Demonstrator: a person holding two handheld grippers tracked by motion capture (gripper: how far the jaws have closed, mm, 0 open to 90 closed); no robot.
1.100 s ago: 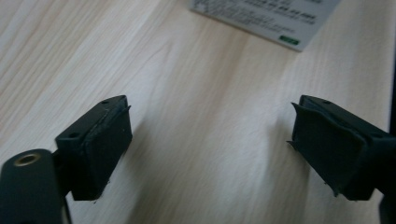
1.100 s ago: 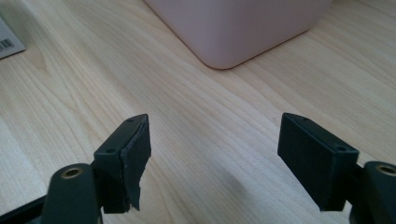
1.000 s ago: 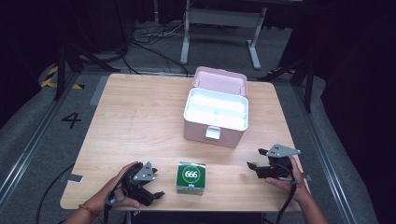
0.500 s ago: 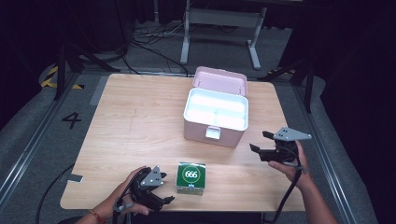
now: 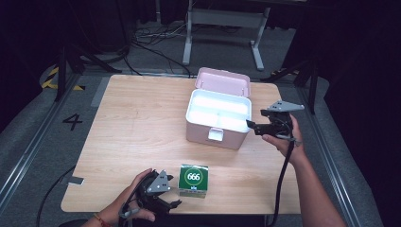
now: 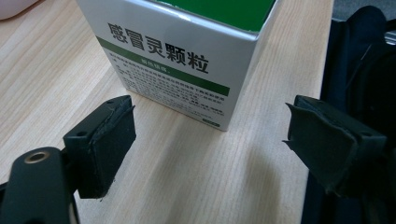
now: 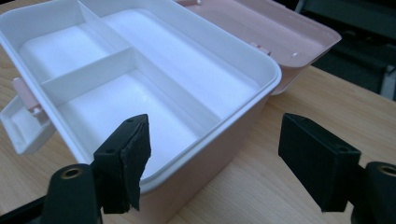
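Green/white medicine box (image 5: 193,180) sits near front edge of surface (image 5: 137,123), just beside left tool (image 5: 176,204), jaws spread, nothing btwn. Right tool (image 5: 250,125) hovers at right rim of open pink storage box (image 5: 218,116), jaws spread, empty.

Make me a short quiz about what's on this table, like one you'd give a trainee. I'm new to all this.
1. True or false: the pink box has its lid shut.
2. Which gripper is nearer the green and white carton: A the left gripper, B the right gripper?
3. How many compartments does the white tray in the pink box have?

Key
1. False: the lid is swung back and the tray lies open.
2. A: its open jaws face the carton without touching it; the right gripper, also open, is at the pink box's rim.
3. Three: two small ones beside a long one.
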